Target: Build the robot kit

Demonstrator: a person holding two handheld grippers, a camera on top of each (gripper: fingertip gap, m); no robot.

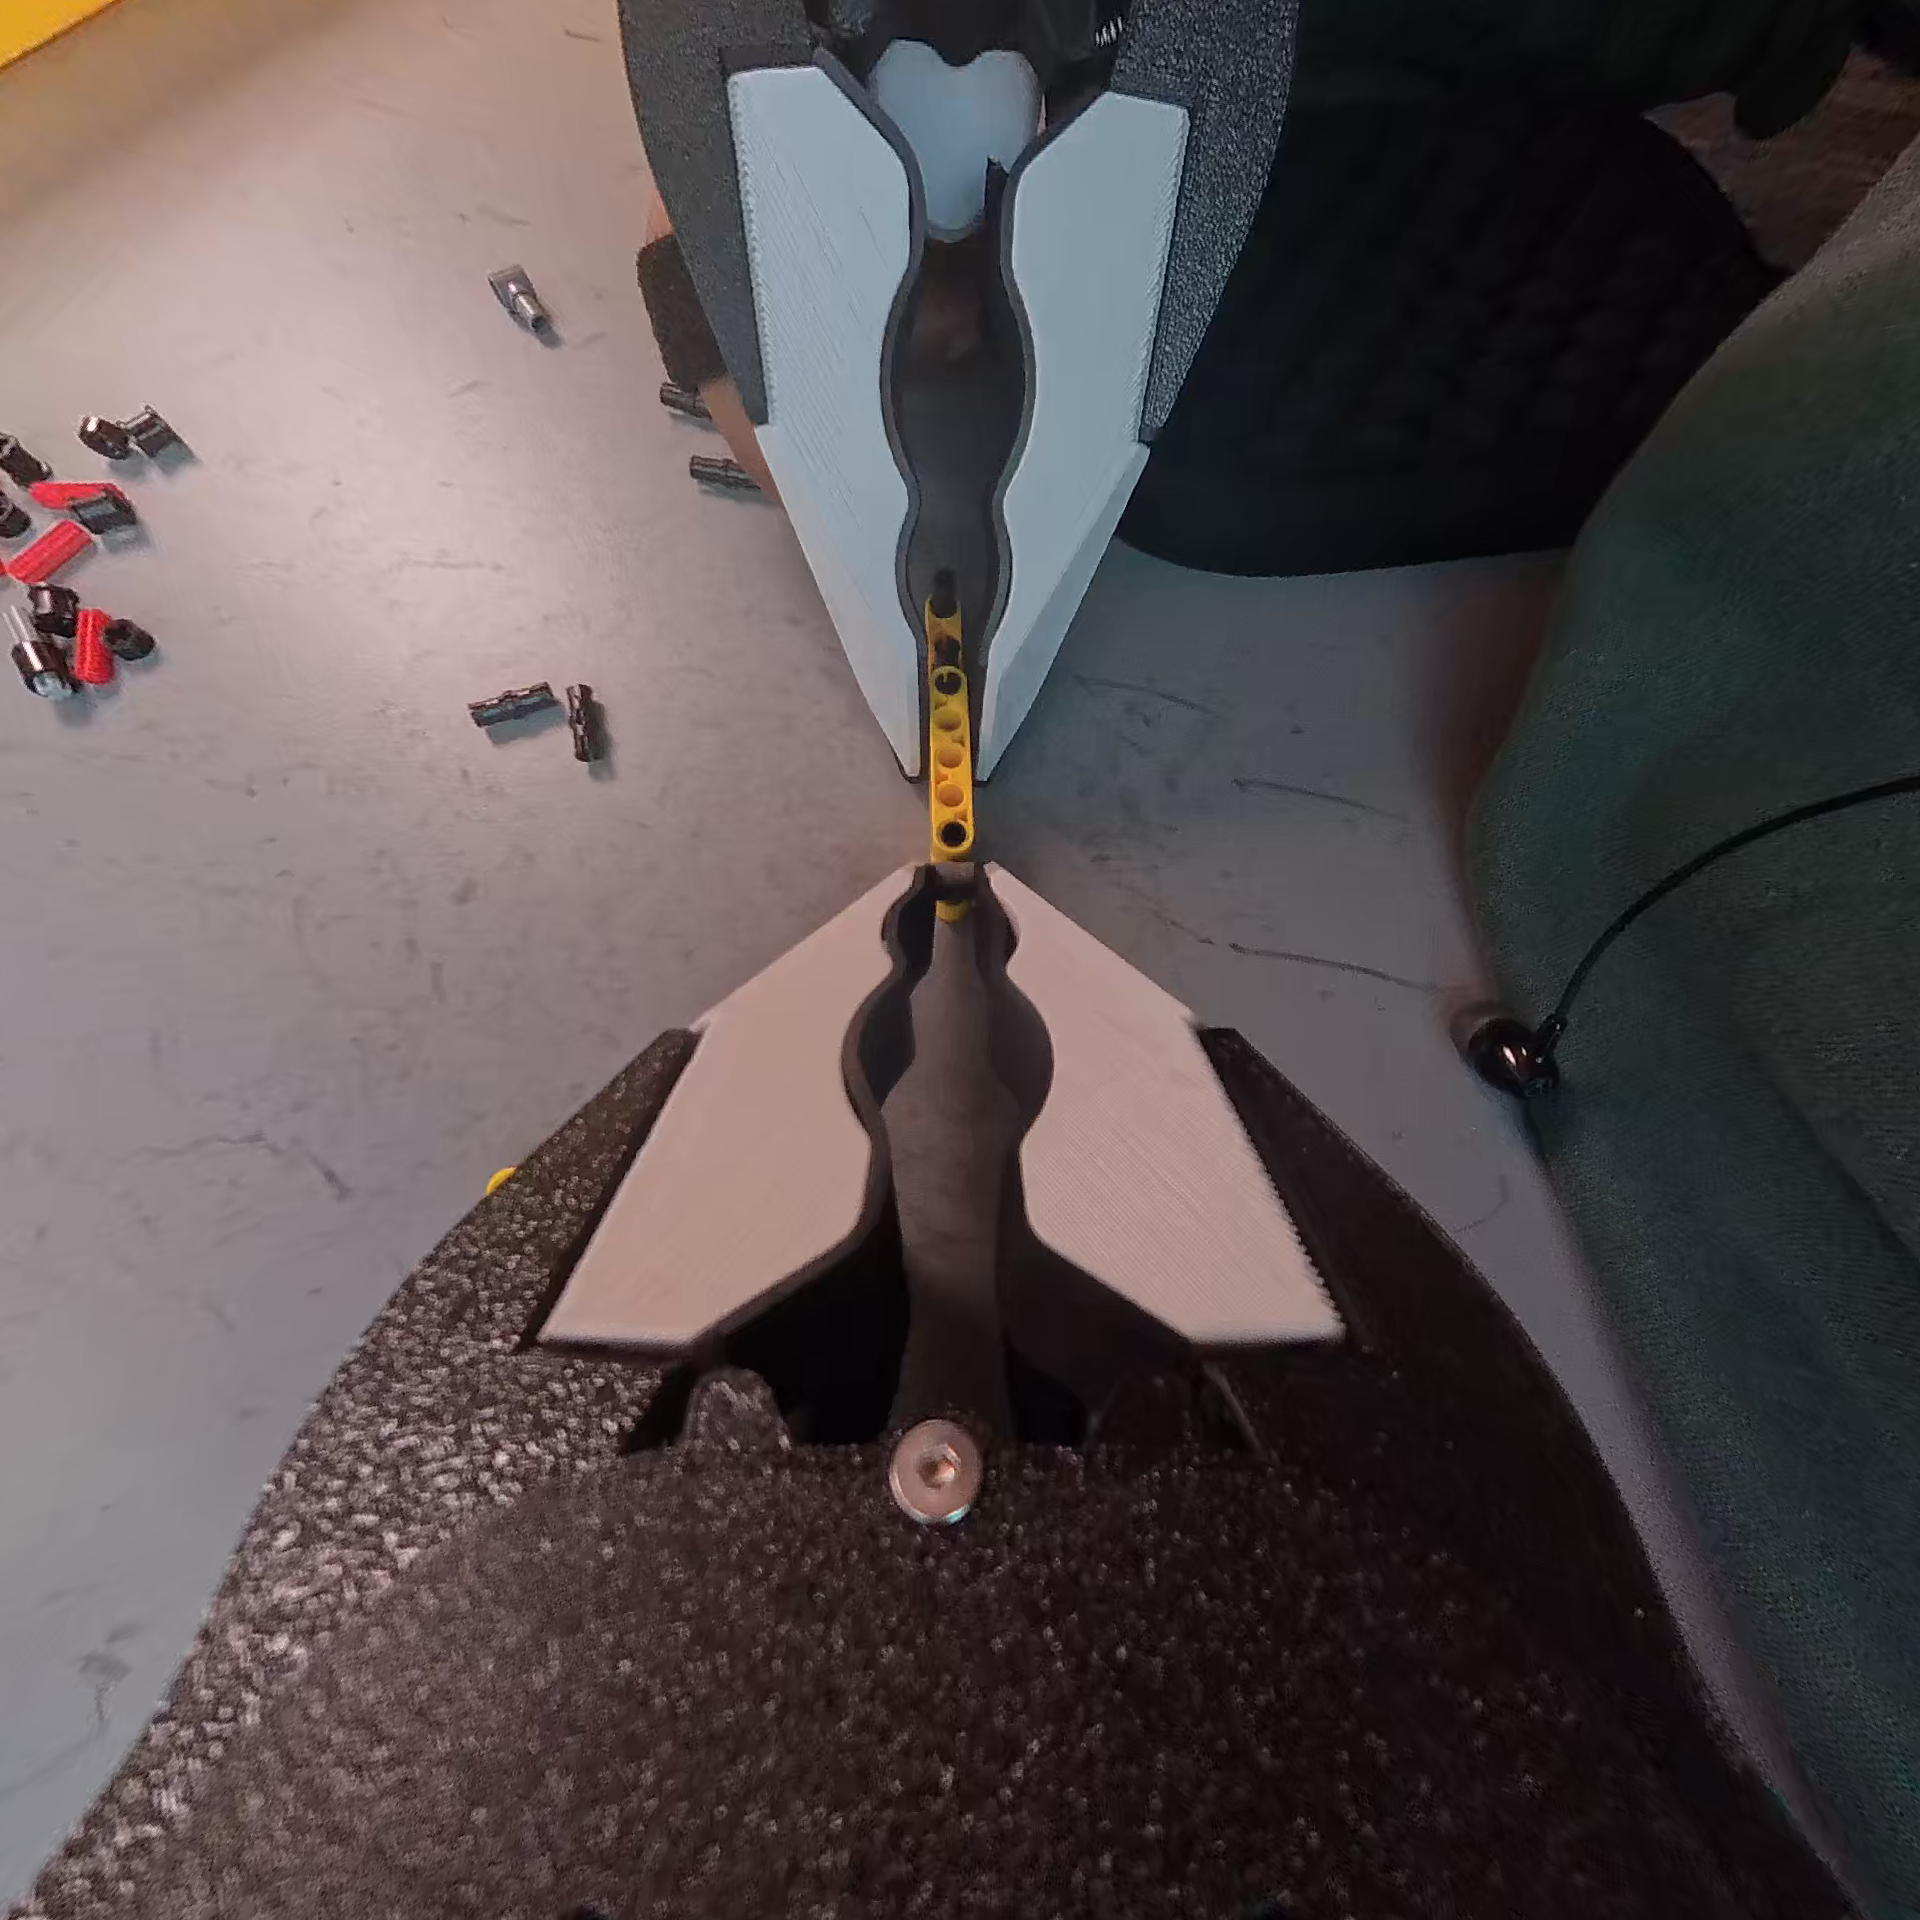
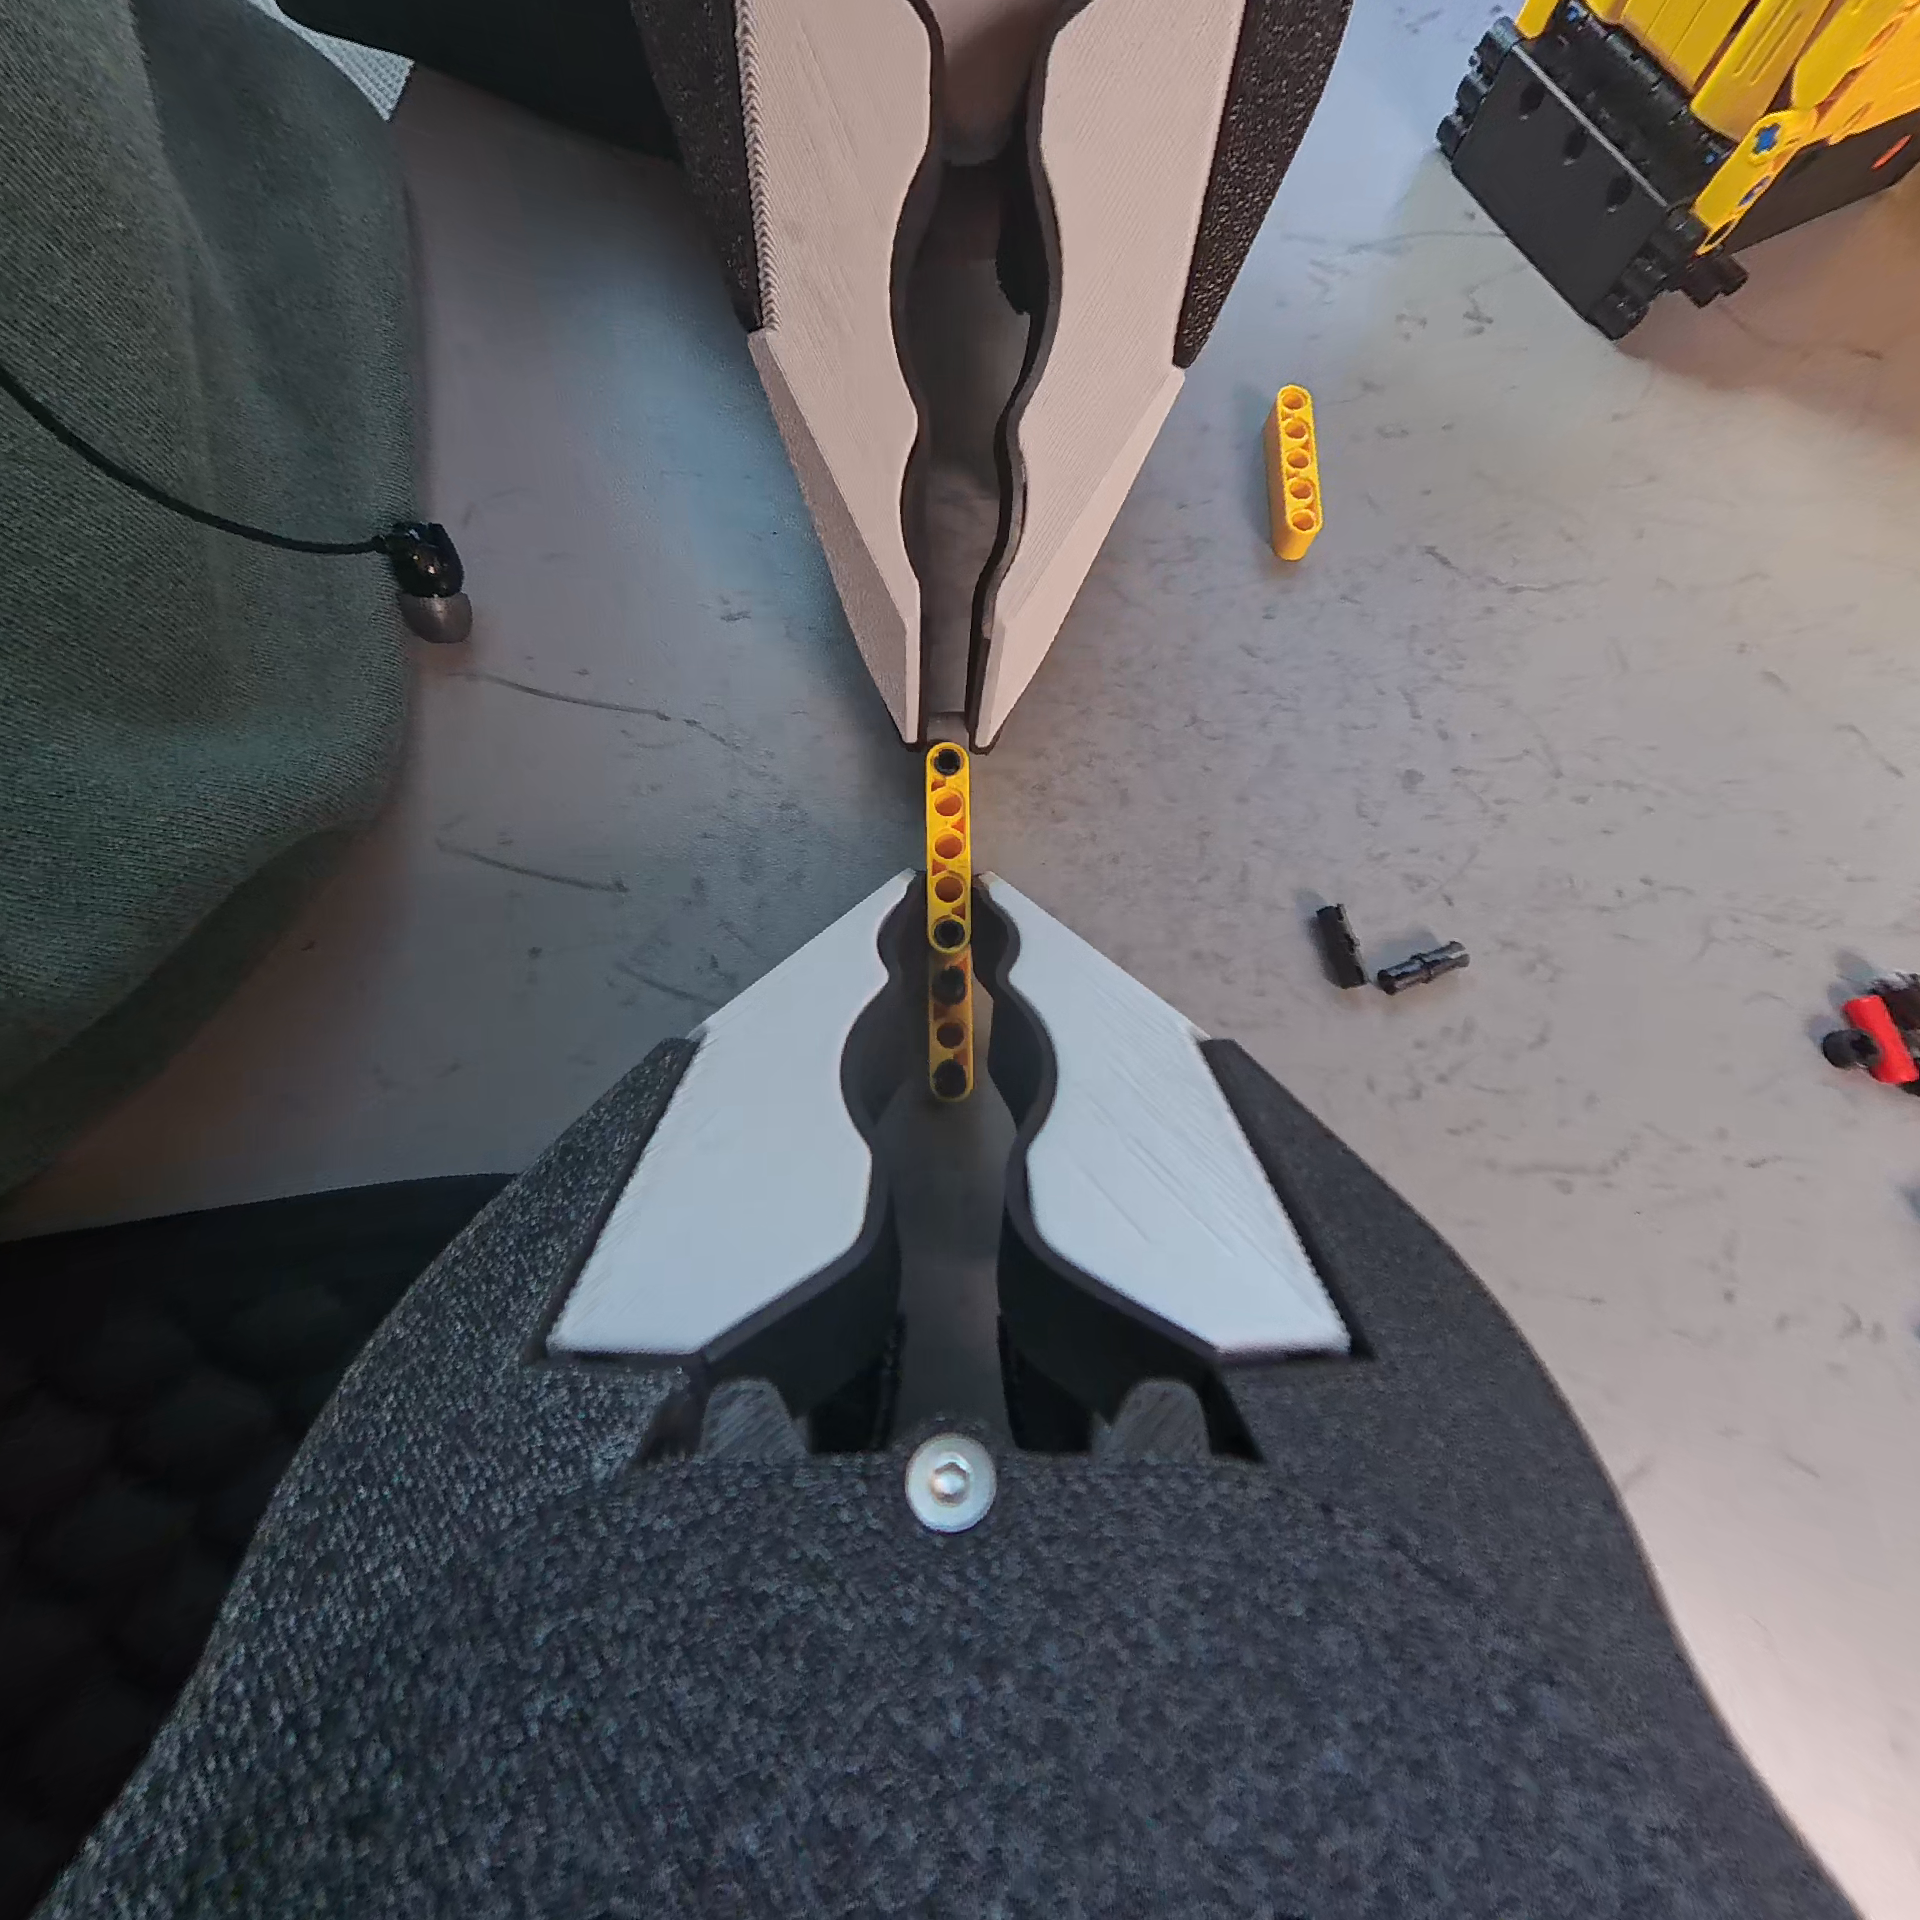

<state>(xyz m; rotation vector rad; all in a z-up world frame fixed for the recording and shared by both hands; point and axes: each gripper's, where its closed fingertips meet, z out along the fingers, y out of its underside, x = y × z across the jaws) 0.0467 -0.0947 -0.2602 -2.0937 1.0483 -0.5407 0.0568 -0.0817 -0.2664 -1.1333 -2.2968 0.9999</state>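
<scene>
A thin yellow beam with a row of holes (image 1: 952,800) is held in the air between my two grippers, which face each other tip to tip above a grey table (image 1: 312,935). My left gripper (image 1: 951,873) is shut on the beam's near end. My right gripper (image 1: 951,774) is shut on the far part. In the right wrist view the beam (image 2: 948,831) runs deep between the fingers of my right gripper (image 2: 948,883), and my left gripper (image 2: 945,740) meets its far end. Some holes hold black pins.
Loose black pins (image 1: 509,707) and red pieces (image 1: 47,551) lie on the table's left. In the right wrist view are a short yellow beam (image 2: 1291,473), two black pins (image 2: 1421,966) and a yellow-and-black model (image 2: 1662,135). A person's green garment with a cord toggle (image 1: 1512,1055) borders the table. Both grippers' tips are close together, under 4 cm apart. Left tips and right tips are each some 20 cm from the yellow-and-black model (image 2: 1662,135).
</scene>
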